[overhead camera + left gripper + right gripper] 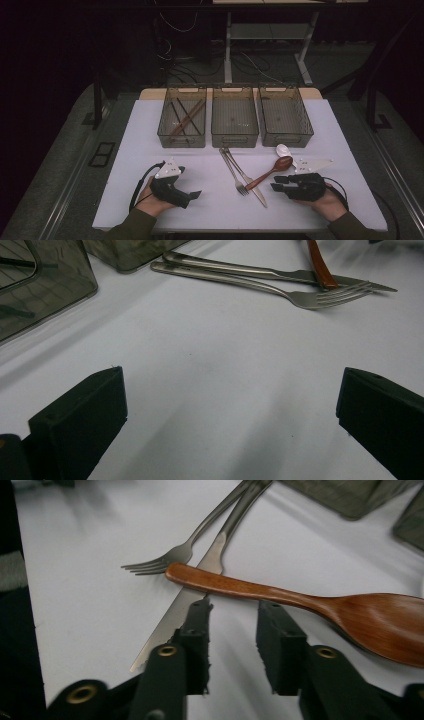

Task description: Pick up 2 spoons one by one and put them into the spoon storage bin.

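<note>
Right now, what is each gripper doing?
Left gripper: open, jaws wide, holding nothing.
Right gripper: jaws narrowed but empty, just short of the wooden spoon.

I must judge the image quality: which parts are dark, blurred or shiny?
High view: dim, black around the white table. Left gripper view: soft glare on the fork. Right gripper view: wooden spoon sharp, near fingers slightly blurred.

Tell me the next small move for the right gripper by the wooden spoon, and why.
Probably ease the right gripper forward until its jaws straddle the wooden spoon handle, then close. The jaws stand narrowed just short of the handle with nothing between them, and the handle lies across the table knife, so a grip near the bowl avoids it.
</note>
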A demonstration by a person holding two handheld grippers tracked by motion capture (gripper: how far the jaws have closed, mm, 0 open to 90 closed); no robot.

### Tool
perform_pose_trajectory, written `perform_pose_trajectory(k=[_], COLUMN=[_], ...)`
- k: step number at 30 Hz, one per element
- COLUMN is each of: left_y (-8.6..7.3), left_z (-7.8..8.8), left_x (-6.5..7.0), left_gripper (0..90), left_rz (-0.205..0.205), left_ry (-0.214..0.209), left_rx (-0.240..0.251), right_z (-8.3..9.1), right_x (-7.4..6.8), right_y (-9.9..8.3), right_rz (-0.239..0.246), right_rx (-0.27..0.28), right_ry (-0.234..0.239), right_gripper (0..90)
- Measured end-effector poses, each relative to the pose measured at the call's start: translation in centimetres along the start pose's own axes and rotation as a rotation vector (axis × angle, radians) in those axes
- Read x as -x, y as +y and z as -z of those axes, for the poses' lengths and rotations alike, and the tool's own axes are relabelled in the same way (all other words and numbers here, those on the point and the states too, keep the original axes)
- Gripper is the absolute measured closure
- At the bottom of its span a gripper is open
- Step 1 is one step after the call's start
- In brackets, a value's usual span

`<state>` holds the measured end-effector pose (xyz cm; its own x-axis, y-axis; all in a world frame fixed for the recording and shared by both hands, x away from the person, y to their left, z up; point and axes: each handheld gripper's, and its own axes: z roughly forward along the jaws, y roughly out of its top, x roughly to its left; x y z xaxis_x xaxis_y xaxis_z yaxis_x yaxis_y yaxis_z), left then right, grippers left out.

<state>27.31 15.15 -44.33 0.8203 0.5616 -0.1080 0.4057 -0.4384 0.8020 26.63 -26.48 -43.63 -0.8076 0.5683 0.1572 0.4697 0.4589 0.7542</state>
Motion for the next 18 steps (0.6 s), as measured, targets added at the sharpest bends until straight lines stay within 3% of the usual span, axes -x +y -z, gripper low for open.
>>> perform_pose_trajectory(k=[7,18], left_y=[0.0,-0.1], left_z=[-0.1,-0.2], left_x=[0.0,-0.1], left_gripper=[0.0,0.0], left_rz=[-0.003,-0.005], left_ry=[-0.003,-0.011], left_rx=[-0.006,-0.011], right_z=[-1.1,-3.4], right_x=[0.1,0.4], right_y=[0.4,1.4], right_rz=[0.015,0.043], right_rx=[-0.024,-0.058], right_ry=[0.035,0.061], right_gripper=[89.3,89.5])
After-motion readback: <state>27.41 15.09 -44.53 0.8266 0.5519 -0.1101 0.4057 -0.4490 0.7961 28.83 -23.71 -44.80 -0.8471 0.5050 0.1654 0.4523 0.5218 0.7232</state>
